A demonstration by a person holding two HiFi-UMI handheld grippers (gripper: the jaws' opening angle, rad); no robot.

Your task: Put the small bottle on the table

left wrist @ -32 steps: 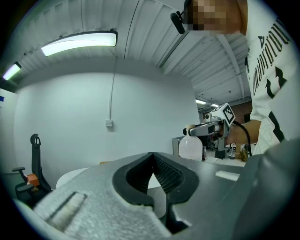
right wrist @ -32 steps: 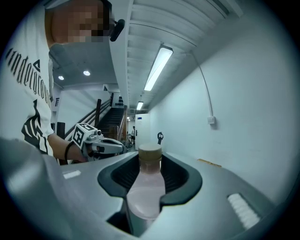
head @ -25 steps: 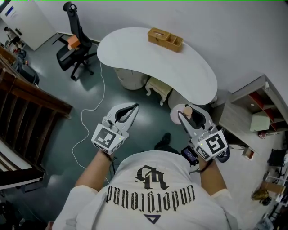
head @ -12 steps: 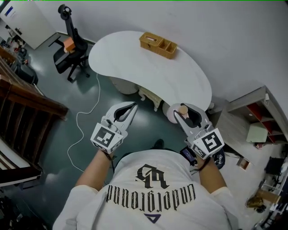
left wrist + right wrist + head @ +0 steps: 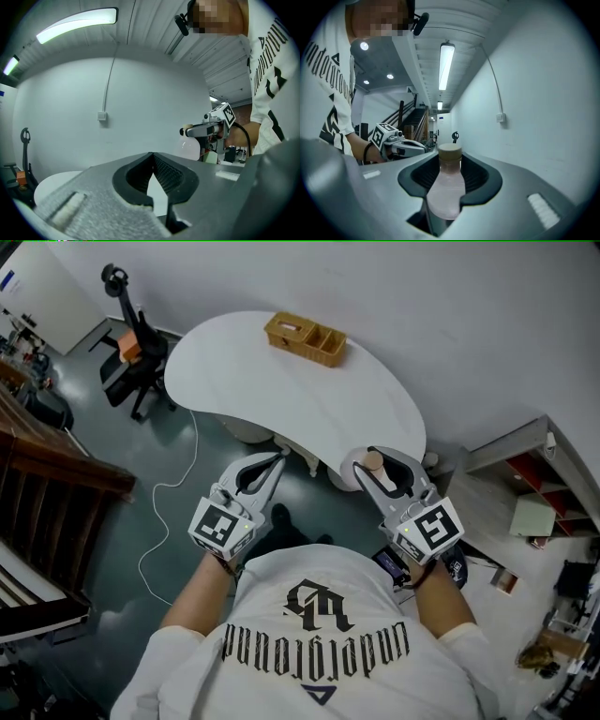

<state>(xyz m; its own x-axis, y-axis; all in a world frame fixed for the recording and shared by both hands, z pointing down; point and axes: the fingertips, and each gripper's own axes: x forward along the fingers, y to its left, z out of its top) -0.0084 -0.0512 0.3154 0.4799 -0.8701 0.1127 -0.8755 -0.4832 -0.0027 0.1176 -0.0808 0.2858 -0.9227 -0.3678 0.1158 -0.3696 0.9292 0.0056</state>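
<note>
The small bottle (image 5: 372,463) is pale and translucent with a tan cap. My right gripper (image 5: 384,457) is shut on it and holds it upright in the air, just off the near right edge of the white curved table (image 5: 281,390). In the right gripper view the bottle (image 5: 444,190) fills the hollow between the jaws, cap up. My left gripper (image 5: 278,461) hangs to the left over the floor, shut, with nothing in it. In the left gripper view its tips (image 5: 152,155) meet, and the right gripper (image 5: 208,131) with the bottle (image 5: 191,148) shows beyond.
A wooden organiser box (image 5: 305,338) stands at the table's far edge by the white wall. An office chair (image 5: 127,343) is at the far left, and a white cable (image 5: 173,493) trails on the floor. Shelving (image 5: 525,493) stands to the right, a dark wooden railing (image 5: 56,474) to the left.
The table has slid left and nearer in the head view as the person stepped toward it. The right gripper with the bottle now sits close to the table's near edge. Both grips are unchanged.
</note>
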